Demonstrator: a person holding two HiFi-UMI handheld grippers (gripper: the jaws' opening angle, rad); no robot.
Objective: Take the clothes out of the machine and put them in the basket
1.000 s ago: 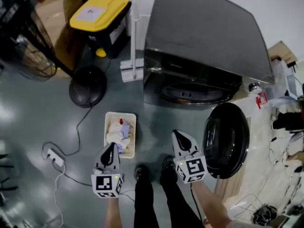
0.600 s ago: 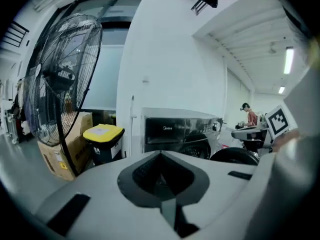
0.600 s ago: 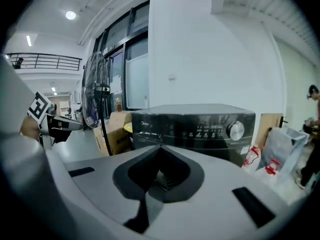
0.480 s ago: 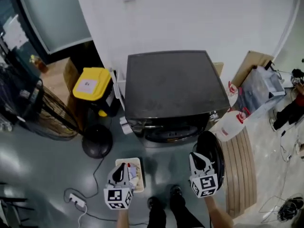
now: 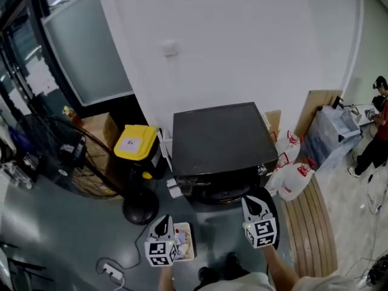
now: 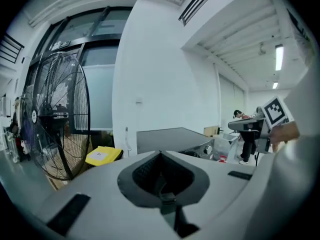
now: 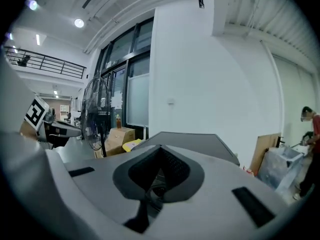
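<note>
Left gripper (image 5: 162, 223): jaws together, nothing between them, just left of the basket (image 5: 191, 242) on the near floor. Clothes (image 5: 182, 242) lie in the basket. Right gripper (image 5: 253, 204): jaws together, empty, in front of the open round door (image 5: 276, 212). Machine (image 5: 218, 139) stands just beyond, by the far wall, with a yellow-lidded bin (image 5: 134, 143) to its left.

White wall (image 5: 242, 41) on the far side; frosted glass partition (image 5: 85, 47) in dark frames at far left. Glossy grey floor (image 5: 42, 223) carries a large black fan (image 5: 76, 162) at left, a yellow-lidded bin (image 5: 136, 144) beside a cardboard box (image 5: 100, 126), and a slatted wooden board (image 5: 312, 223) at right. Ceiling strip light (image 6: 278, 58) lit.
</note>
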